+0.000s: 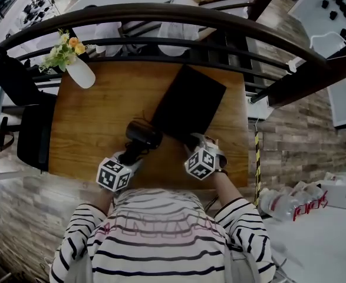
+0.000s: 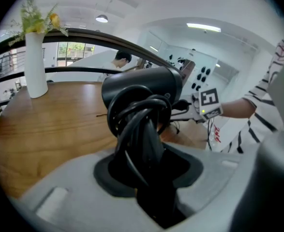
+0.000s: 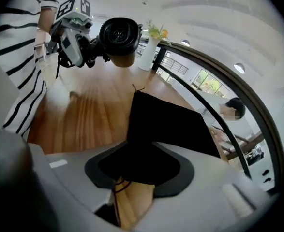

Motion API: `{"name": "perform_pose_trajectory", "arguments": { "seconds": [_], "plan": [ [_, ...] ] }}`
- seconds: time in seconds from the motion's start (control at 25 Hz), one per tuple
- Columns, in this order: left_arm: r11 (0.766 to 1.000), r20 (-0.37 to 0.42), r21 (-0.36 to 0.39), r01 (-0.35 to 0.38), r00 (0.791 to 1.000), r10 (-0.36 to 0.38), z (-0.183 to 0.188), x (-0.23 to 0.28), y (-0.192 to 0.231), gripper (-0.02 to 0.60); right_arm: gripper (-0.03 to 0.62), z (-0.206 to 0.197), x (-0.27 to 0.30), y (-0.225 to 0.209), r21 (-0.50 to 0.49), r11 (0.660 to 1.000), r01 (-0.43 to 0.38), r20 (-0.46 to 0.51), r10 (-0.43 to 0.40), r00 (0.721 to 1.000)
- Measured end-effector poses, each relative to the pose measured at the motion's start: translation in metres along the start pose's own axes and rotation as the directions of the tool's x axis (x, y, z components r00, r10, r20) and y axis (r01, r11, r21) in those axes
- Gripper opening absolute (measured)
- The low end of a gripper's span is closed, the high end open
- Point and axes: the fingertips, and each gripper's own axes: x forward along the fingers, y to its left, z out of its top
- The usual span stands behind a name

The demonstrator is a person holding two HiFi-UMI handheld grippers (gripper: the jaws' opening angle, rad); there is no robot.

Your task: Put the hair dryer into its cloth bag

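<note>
Nearest the person, the left gripper has its jaws clenched on the handle of the hair dryer. The cord is looped round the handle, and the barrel is held over the table, its round end facing the right gripper. That gripper's jaws are released, straddling the near, drawstring end of the cloth bag, which runs away and rightward. The dryer sits just left of that end, so the left hand is the one to feed it across.

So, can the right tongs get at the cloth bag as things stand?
Probably yes: the near corner of the cloth bag lies between the open right tongs, with nothing over it. The hair dryer is held aside in the left tongs.
</note>
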Motion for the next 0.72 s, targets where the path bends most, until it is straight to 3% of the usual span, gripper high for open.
{"name": "perform_pose_trajectory", "arguments": {
  "seconds": [0.08,0.24,0.44,0.52,0.72],
  "plan": [
    [1.000,-0.012,-0.004,-0.003,1.000,0.003,-0.005,0.001,-0.001,0.152,0.130,-0.004,0.006,0.002,-0.028,0.999,-0.022,-0.018,0.022,1.000],
    [1.000,-0.045,-0.005,0.001,0.999,-0.001,-0.015,0.001,0.001,0.152,0.035,-0.003,0.012,0.001,-0.010,0.999,-0.034,-0.020,0.034,0.999],
    [1.000,-0.096,0.014,0.017,0.995,-0.015,-0.027,0.000,0.004,0.152,0.017,0.015,0.008,0.003,0.149,0.986,-0.071,0.052,0.064,0.997],
    [0.999,-0.121,0.029,0.026,0.992,-0.022,-0.031,0.000,0.005,0.152,0.015,0.027,0.004,0.005,0.267,0.957,-0.114,0.113,0.086,0.990],
    [0.996,-0.175,0.064,0.058,0.984,-0.046,-0.035,0.004,0.007,0.150,0.015,0.059,-0.014,0.005,0.501,0.840,-0.209,0.269,0.079,0.960]
  ]
}}
